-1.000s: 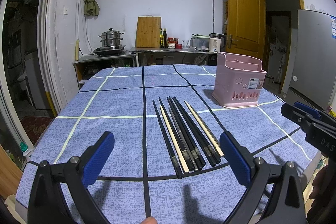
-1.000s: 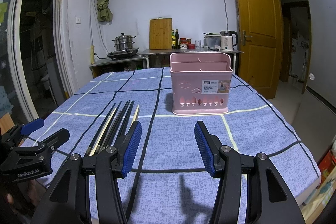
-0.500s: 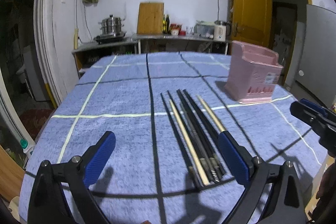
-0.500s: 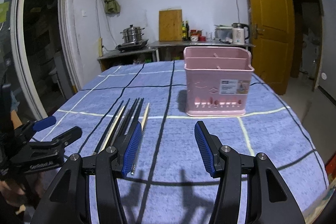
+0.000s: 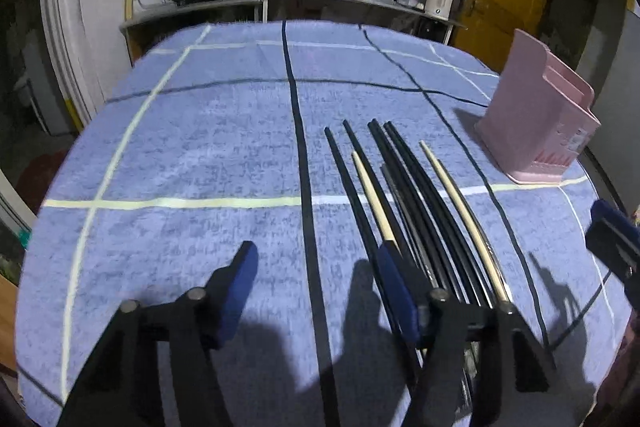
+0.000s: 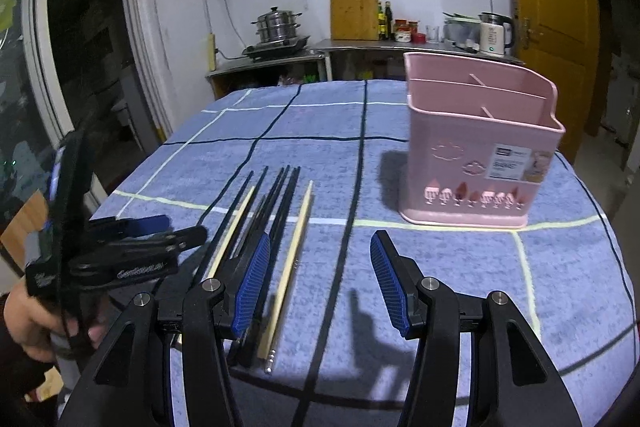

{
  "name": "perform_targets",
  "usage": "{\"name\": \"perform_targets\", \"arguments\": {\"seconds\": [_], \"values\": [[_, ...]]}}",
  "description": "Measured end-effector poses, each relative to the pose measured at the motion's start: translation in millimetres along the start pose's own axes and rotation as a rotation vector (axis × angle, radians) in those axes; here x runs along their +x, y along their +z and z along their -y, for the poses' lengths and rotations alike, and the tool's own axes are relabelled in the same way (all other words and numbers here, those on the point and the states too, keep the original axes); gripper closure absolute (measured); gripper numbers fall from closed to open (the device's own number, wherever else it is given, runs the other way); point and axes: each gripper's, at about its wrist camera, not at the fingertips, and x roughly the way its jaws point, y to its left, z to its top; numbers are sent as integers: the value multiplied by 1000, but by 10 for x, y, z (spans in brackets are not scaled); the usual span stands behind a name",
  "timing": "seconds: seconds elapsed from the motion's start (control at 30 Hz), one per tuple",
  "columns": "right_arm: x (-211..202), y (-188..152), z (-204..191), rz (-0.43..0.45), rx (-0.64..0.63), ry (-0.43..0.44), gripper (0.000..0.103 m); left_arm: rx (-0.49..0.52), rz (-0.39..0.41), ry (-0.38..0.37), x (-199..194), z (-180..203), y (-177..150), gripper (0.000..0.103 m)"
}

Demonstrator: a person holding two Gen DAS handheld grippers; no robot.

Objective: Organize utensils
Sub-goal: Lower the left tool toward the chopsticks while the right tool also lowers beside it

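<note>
Left gripper (image 5: 314, 291): black plastic arms, blue ribbed pads (image 5: 238, 291) fitted on inner faces, round silver pivot screws seen at arm joints. White lettering printed along black side of finger, seen from right wrist view, too blurred to be read. Black strap run across housing.

Right gripper (image 6: 320, 279): same build, black forked arms, blue ribbed pads (image 6: 254, 277), four silver screw heads.

Person's hand (image 6: 28, 323): dark sleeve worn at wrist.

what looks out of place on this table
Nothing is spilled or damaged. The chopsticks lie loose on the blue tablecloth instead of standing in the pink utensil holder, which looks empty from here.
</note>
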Motion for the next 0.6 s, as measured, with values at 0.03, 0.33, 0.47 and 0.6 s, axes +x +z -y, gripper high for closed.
{"name": "perform_targets", "arguments": {"seconds": [0.03, 0.33, 0.47, 0.6], "values": [[25, 5, -5, -9, -3, 7, 50, -20, -15, -20, 52, -1, 20, 46], [229, 30, 13, -55, -4, 31, 50, 2, -22, -26, 154, 40, 160, 53], [327, 61, 30, -83, 7, 38, 50, 48, -14, 11, 204, 105, 173, 54], [394, 95, 12, -83, 7, 44, 50, 55, -7, 40, 200, 81, 174, 62]]}}
